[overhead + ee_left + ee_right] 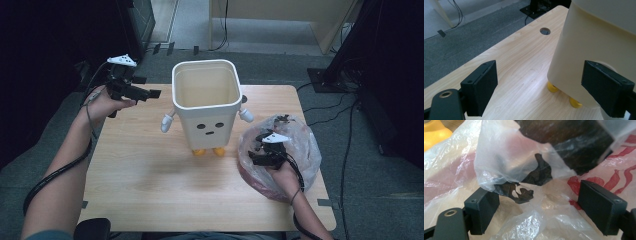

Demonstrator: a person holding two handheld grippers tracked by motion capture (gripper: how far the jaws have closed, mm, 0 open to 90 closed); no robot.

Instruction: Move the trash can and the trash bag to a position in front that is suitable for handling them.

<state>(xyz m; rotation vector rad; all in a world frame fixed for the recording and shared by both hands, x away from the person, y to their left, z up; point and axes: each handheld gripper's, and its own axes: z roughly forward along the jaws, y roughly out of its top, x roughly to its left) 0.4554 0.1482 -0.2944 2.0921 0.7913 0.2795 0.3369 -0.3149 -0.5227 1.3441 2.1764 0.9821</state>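
Observation:
A cream bin shaped like a character, with a face, small white arms and orange feet, stands upright at the table's middle back. My left gripper hovers open at the back left, its jaws pointing at the bin's side. A crumpled clear plastic bag with red print and dark scraps lies at the right. My right gripper is open at the bag's left edge, and loose film with a dark scrap hangs between its jaws.
The wooden table has bare room at its front left and centre. A cable hole sits near the far edge. Grey carpet, cables and dark stands surround the table. A beige cabinet stands behind.

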